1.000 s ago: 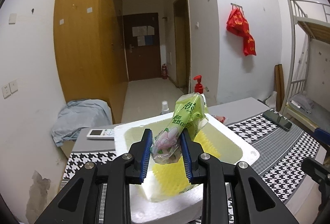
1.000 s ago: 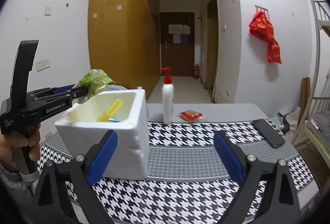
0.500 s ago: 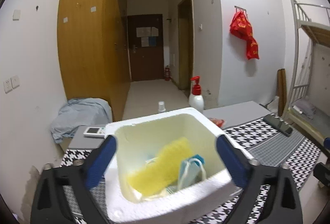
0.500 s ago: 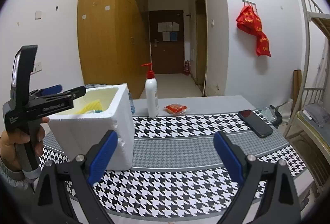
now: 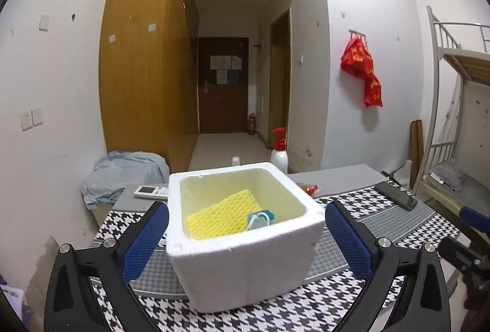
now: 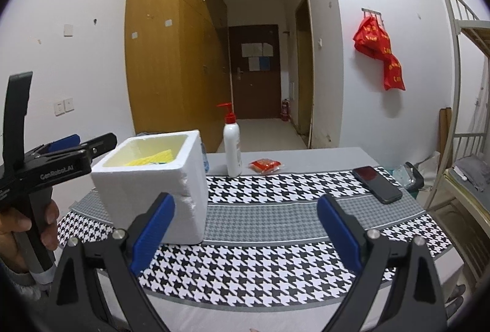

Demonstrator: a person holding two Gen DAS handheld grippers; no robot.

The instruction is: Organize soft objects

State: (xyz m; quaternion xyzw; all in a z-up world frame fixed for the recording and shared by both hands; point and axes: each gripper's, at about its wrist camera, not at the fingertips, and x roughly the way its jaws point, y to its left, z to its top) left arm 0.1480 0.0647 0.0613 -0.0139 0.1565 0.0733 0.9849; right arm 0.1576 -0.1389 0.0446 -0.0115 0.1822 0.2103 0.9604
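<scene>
A white foam box (image 5: 245,255) stands on the houndstooth table cloth (image 6: 275,264). Inside it lie a yellow mesh sponge (image 5: 220,214) and a blue-and-white face mask (image 5: 260,218); the green packet is hidden from view. My left gripper (image 5: 245,240) is open and empty, its jaws wide on either side of the box's near wall. In the right wrist view the left gripper (image 6: 61,157) sits left of the box (image 6: 153,185). My right gripper (image 6: 245,234) is open and empty, low over the cloth. A small red packet (image 6: 265,164) lies behind.
A white pump bottle with a red top (image 6: 232,148) stands behind the box. A black phone (image 6: 376,183) lies at the right on the cloth. A remote control (image 5: 151,190) lies at the back left. A bunk bed (image 6: 465,117) stands at the right.
My left gripper let go of the green packet over the box, opened wide and drew back. The packet is out of sight now. My right gripper stayed open and shifted slightly.
</scene>
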